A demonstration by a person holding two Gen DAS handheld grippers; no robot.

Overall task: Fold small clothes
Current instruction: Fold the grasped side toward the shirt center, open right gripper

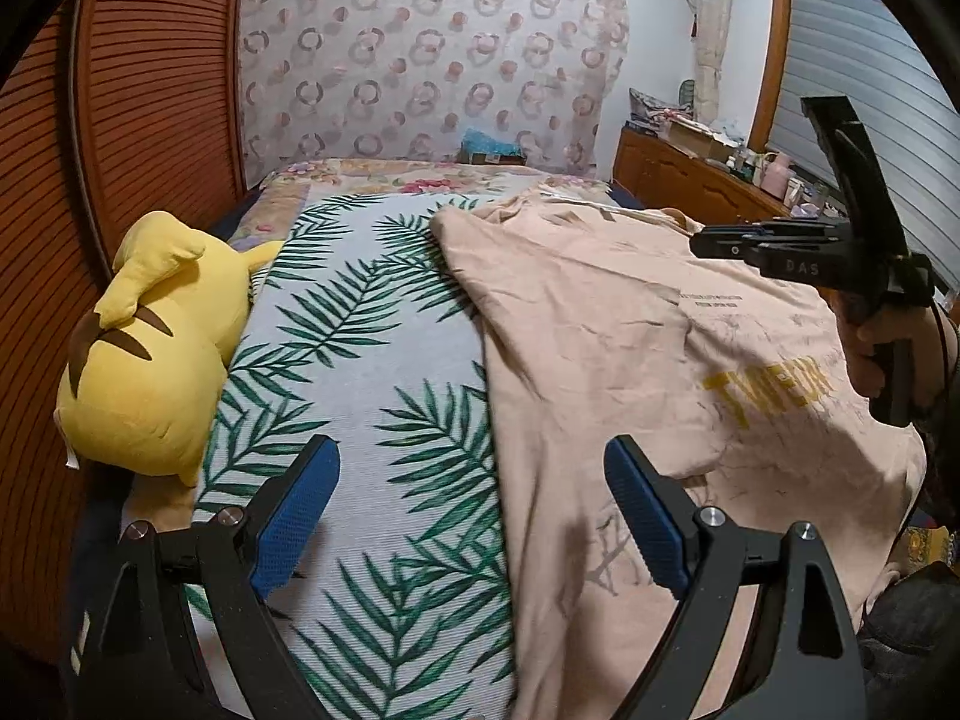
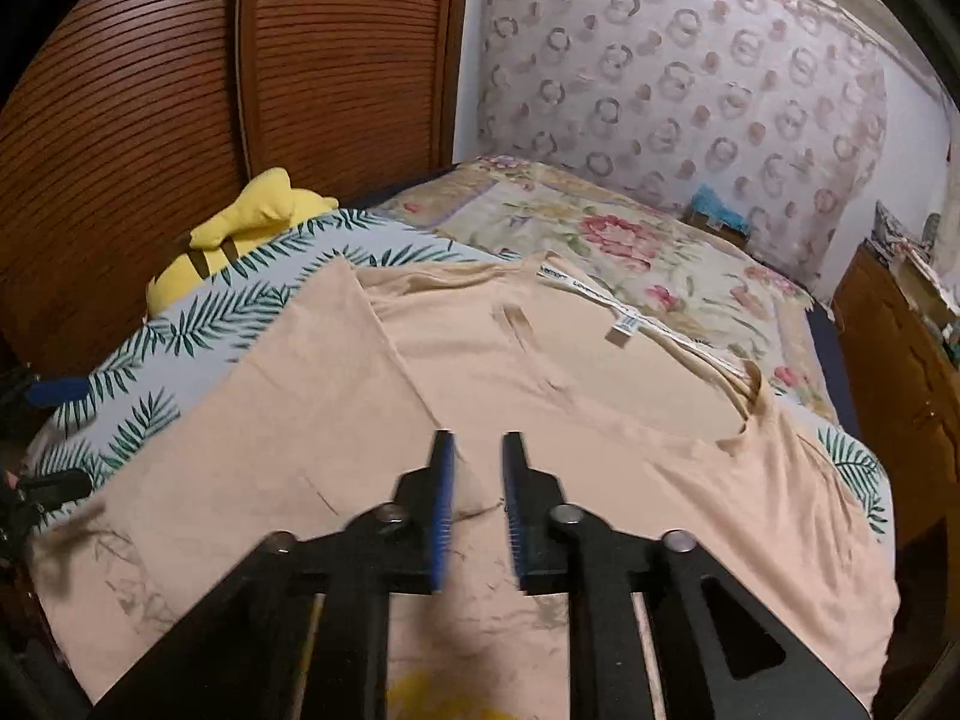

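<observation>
While spread on bed [image 1: 384, 372], 1 peach T-shirt [image 1: 600, 330].

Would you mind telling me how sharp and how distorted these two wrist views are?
Left wrist view: mostly sharp, with the left gripper crisp, straight wardrobe slats bowed by the fisheye, corners black. Right wrist view: the right gripper and nearby t-shirt are smeared by motion blur, while the far wall stays fairly clear.

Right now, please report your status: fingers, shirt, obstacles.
Left gripper open, empty. Right gripper slightly open over peach T-shirt, nothing held. Shirt partly folded on leaf-print cloth. Yellow plush toy beside it, clear.
</observation>
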